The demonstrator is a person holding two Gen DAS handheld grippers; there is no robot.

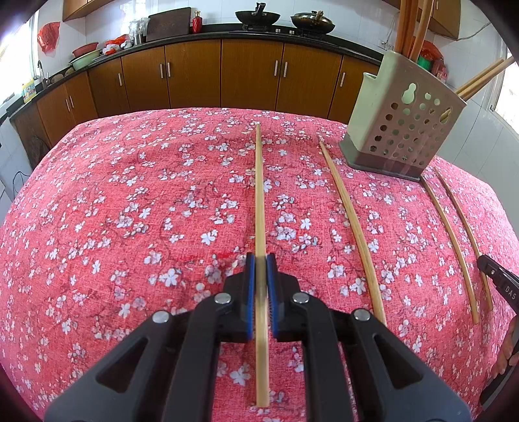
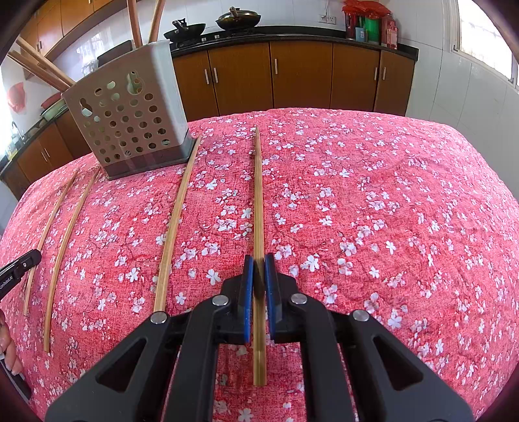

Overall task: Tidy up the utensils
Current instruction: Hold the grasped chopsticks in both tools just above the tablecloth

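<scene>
Several wooden chopsticks lie on the red floral tablecloth point(image 1: 129, 211). My left gripper point(image 1: 260, 259) is shut on one chopstick point(image 1: 259, 194) that runs straight ahead between the blue pads. My right gripper point(image 2: 259, 259) is shut on another chopstick point(image 2: 258, 194) in the same way. A grey perforated utensil holder point(image 1: 405, 126) stands at the far right in the left wrist view and at the far left in the right wrist view point(image 2: 129, 110), with chopsticks standing in it. Loose chopsticks point(image 1: 353, 227) point(image 2: 173, 227) lie between the two grippers.
Two more loose chopsticks point(image 1: 454, 240) point(image 2: 68, 243) lie near the holder. The right gripper's tip shows at the right edge of the left wrist view point(image 1: 499, 279). Brown kitchen cabinets point(image 1: 227, 74) and woks point(image 1: 258, 16) stand beyond the table's far edge.
</scene>
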